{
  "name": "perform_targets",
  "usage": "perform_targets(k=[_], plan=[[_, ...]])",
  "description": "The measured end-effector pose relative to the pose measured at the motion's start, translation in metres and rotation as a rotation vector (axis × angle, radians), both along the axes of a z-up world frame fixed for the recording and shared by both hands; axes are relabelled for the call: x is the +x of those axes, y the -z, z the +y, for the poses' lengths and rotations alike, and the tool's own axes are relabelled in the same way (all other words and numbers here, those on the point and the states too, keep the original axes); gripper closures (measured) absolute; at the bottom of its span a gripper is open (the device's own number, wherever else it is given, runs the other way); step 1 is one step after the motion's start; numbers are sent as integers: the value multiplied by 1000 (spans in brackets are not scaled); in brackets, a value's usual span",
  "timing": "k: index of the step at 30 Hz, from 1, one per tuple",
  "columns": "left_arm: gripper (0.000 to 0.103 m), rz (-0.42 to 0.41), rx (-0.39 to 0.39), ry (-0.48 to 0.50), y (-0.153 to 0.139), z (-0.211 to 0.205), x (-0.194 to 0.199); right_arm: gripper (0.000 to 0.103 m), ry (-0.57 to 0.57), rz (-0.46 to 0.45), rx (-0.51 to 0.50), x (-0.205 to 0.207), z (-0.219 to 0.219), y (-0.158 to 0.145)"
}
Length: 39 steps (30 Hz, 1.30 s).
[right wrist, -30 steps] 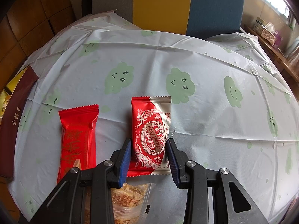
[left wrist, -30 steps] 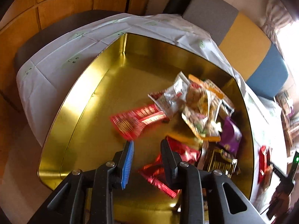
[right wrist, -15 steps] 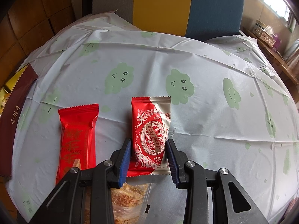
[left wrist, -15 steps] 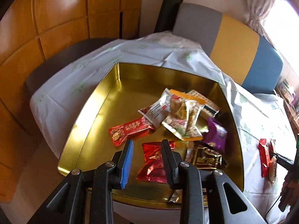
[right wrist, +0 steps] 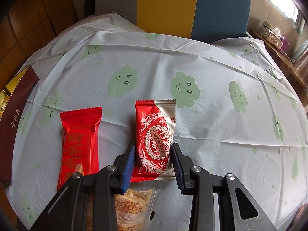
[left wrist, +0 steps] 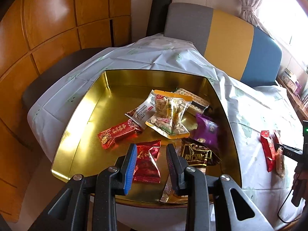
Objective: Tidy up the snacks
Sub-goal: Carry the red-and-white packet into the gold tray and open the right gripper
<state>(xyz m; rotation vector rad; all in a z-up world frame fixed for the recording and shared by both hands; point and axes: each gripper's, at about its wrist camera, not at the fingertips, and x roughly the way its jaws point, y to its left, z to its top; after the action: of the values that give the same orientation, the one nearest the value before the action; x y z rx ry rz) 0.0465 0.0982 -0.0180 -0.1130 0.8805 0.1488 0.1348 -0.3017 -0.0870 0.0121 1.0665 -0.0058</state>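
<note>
The table (right wrist: 211, 115) is covered by a pale cloth (right wrist: 154, 61) printed with green smiling clouds. Directly on the cloth near its front edge lie three snack packets: a red packet (right wrist: 79, 144) on the left, a red-and-white packet (right wrist: 155, 136) just beside it and apart from it, and a clear bag of golden crisps (right wrist: 132, 202) nearest the camera. At the left end of the table sits a gold tin tray (left wrist: 80, 115) with snacks piled inside.
</note>
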Motion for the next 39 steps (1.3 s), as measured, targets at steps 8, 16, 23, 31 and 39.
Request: perform_targets(k=[8,16,23,31,39], plan=[[72,-1,-4,12,1,-2,-3,67,-1,-1,0,0,0,0],[72,-1,-12,13,1,1,-7,67,0,-10,0,-2,-2,0],[72,5,-9,20,4,-1,-9,67,1,-12,-11,-3,1,-1],[72,5,-12,23,5,0,-11,68,4,-14,-18,-3,3,-1],[72,-8,-26,-7,3,13,-14,72,6,-15,-13,-4,2,-9]])
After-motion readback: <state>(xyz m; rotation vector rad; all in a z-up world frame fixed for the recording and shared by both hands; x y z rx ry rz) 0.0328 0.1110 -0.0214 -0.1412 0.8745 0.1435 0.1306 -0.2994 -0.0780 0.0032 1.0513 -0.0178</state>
